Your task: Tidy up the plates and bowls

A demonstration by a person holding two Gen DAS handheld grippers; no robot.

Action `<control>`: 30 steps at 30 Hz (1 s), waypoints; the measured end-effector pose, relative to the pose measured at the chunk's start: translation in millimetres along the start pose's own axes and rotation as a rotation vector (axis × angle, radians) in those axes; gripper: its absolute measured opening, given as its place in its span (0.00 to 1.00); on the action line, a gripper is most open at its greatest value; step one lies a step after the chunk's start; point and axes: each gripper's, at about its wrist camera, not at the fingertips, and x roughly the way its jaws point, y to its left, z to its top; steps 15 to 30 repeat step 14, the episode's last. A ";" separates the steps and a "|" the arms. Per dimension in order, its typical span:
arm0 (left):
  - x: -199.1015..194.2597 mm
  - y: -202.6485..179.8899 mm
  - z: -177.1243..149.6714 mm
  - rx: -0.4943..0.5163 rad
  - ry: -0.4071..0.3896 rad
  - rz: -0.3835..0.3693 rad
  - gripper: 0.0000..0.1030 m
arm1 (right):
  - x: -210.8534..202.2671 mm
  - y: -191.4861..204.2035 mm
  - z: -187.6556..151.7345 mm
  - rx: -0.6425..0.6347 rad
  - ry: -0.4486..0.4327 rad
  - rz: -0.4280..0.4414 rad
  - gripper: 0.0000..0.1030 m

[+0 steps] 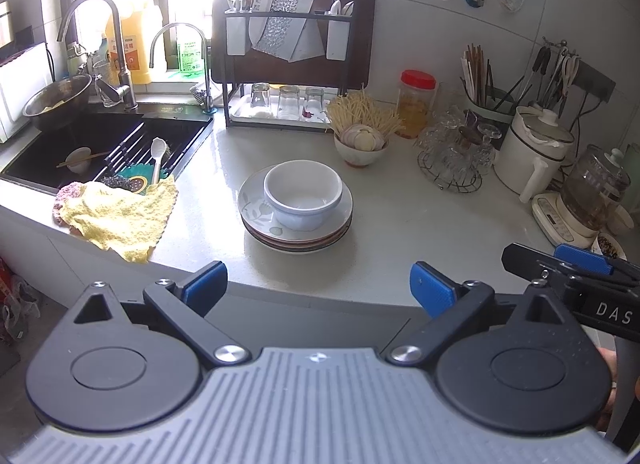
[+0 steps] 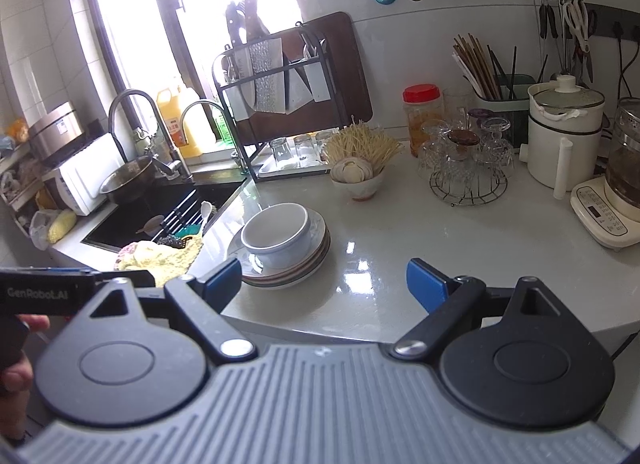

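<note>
The stacking looks finished or paused: nested white bowls [image 1: 302, 194] sit on a pile of plates [image 1: 296, 236] near the counter's [image 1: 400, 216] front edge, right of the sink [image 1: 100, 144]. Both the left gripper [image 1: 318, 288] and right gripper [image 2: 324, 284] hang wide open, holding nothing, back from the stack. Any next move would mean reaching forward to it. The top plate carries a leaf pattern; lower rims show brown bands.
</note>
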 end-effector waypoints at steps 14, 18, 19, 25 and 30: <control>-2.1 -0.7 0.1 0.016 0.006 0.000 0.97 | -1.3 0.9 -2.5 -0.010 0.009 -0.010 0.88; -2.1 -0.7 0.1 0.016 0.006 0.000 0.97 | -1.3 0.9 -2.5 -0.010 0.009 -0.010 0.88; -2.1 -0.7 0.1 0.016 0.006 0.000 0.97 | -1.3 0.9 -2.5 -0.010 0.009 -0.010 0.88; -2.1 -0.7 0.1 0.016 0.006 0.000 0.97 | -1.3 0.9 -2.5 -0.010 0.009 -0.010 0.88; -2.1 -0.7 0.1 0.016 0.006 0.000 0.97 | -1.3 0.9 -2.5 -0.010 0.009 -0.010 0.88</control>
